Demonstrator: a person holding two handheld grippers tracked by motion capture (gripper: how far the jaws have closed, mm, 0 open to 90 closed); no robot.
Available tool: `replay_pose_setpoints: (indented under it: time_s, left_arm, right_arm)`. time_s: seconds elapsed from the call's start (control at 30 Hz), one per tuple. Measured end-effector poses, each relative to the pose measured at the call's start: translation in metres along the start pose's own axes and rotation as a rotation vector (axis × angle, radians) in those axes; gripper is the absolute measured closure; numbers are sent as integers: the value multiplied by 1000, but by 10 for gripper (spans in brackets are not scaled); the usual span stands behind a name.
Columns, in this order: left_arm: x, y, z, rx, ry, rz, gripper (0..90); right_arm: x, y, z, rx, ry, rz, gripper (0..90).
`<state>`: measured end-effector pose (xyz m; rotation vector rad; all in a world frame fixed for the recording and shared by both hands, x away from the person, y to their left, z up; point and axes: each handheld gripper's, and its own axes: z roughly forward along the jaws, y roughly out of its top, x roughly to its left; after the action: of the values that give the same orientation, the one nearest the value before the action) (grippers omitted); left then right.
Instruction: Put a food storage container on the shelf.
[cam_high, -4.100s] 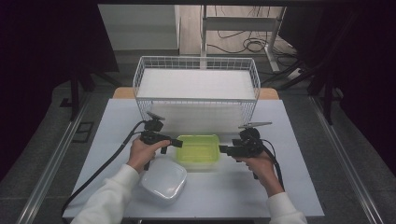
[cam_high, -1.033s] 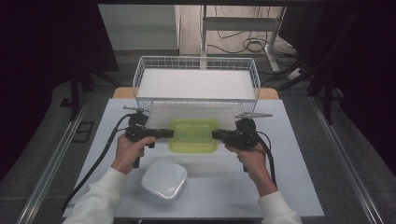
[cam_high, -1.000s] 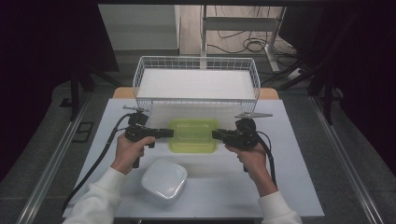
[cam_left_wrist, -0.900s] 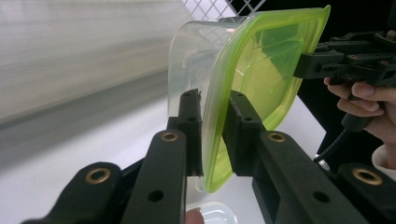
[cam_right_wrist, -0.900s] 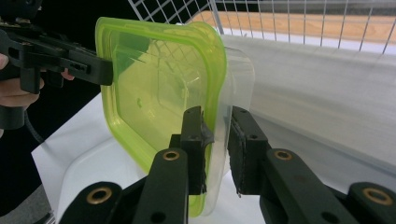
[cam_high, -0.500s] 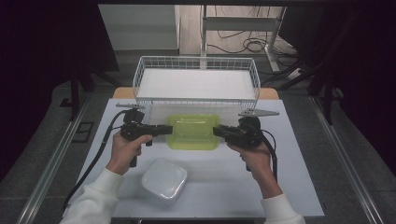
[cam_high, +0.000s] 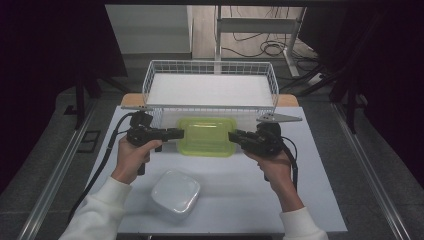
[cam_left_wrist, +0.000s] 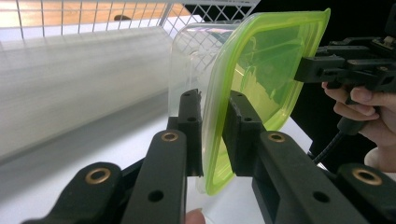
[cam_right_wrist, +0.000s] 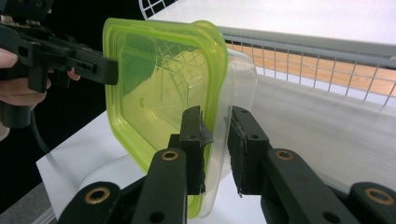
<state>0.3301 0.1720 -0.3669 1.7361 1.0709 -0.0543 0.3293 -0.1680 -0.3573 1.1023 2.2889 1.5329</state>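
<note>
A clear plastic container with a lime-green lid (cam_high: 206, 136) hangs in the air just in front of the wire basket (cam_high: 148, 82), held level between both grippers. My left gripper (cam_high: 179, 134) is shut on its left rim, and in the left gripper view the jaws (cam_left_wrist: 214, 135) pinch the green lid edge (cam_left_wrist: 266, 70). My right gripper (cam_high: 233, 136) is shut on the opposite rim, with its jaws (cam_right_wrist: 215, 140) closed over the lid and clear wall (cam_right_wrist: 159, 84). Each gripper view also shows the other gripper, the right gripper (cam_left_wrist: 327, 70) and the left gripper (cam_right_wrist: 100, 67), clamped on the far edge.
The white wire basket (cam_high: 272, 80) with a white floor stands at the back of the table, directly behind the container. A white square dish (cam_high: 175, 191) lies near the front edge on the white tabletop (cam_high: 310, 200). Cables trail from both grippers.
The container has risen off the table and moved away from the person toward the basket, carried by both grippers. The white dish has stayed in place.
</note>
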Motion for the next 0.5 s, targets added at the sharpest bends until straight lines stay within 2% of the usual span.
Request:
replay_pose_setpoints:
  time_s: [0.13, 0.33, 0.5]
  left_arm:
    - [-5, 10, -4, -4, 7, 20, 782]
    - [-3, 20, -6, -13, -12, 3, 783]
    - [-3, 32, -9, -25, -4, 1, 785]
  right_arm:
    - [1, 7, -3, -10, 4, -8, 749]
    - [2, 20, -7, -20, 1, -17, 750]
    - [-3, 36, -5, -29, 13, -18, 752]
